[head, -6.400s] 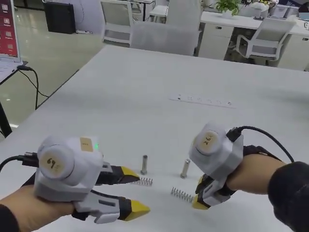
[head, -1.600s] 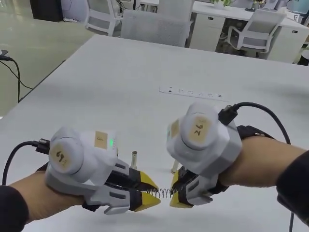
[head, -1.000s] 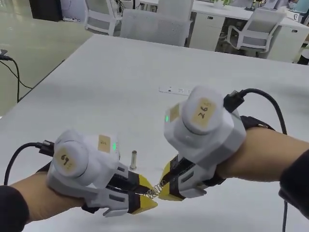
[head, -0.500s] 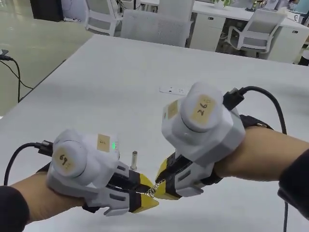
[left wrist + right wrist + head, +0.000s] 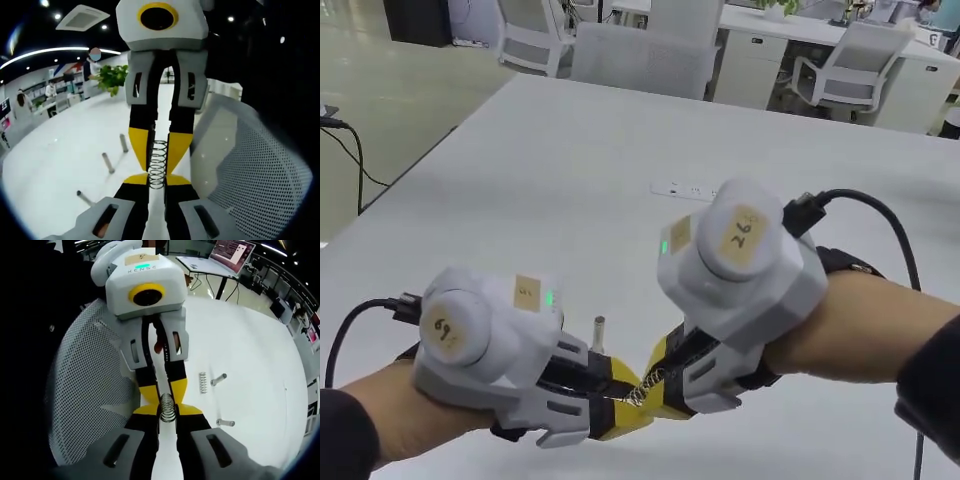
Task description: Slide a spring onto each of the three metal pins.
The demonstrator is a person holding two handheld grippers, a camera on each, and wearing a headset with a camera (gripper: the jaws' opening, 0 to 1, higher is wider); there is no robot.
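Head view: left gripper (image 5: 625, 402) is pointing right, and a metal pin (image 5: 599, 333) is standing upright just behind its jaws on the white tabletop (image 5: 570, 170). Its jaws are narrow and pinching one end of a spring (image 5: 646, 385). The spring is bridging across to the right gripper (image 5: 662, 385), which is pointing left, tip to tip with the left one. The right gripper's jaws are also narrow and closing on the other end of the same coil. A power strip (image 5: 685, 190) is lying well beyond both tools.

Left gripper view: three pins are standing in a row off to the left of the jaws: nearest pin (image 5: 85, 197), middle pin (image 5: 107, 162), farthest pin (image 5: 123, 142). The spring is running straight ahead from the left gripper's tips, up between the right gripper's yellow fingertips (image 5: 177, 145). A mesh chair (image 5: 250, 160) is sitting to the right.

Right gripper view: the spring's end coil is sitting clamped between the right gripper's jaws, with the left gripper's yellow fingertips (image 5: 150, 392) meeting it head-on. A loose spring (image 5: 202, 382) is lying on the tabletop, near the jaws on their right.
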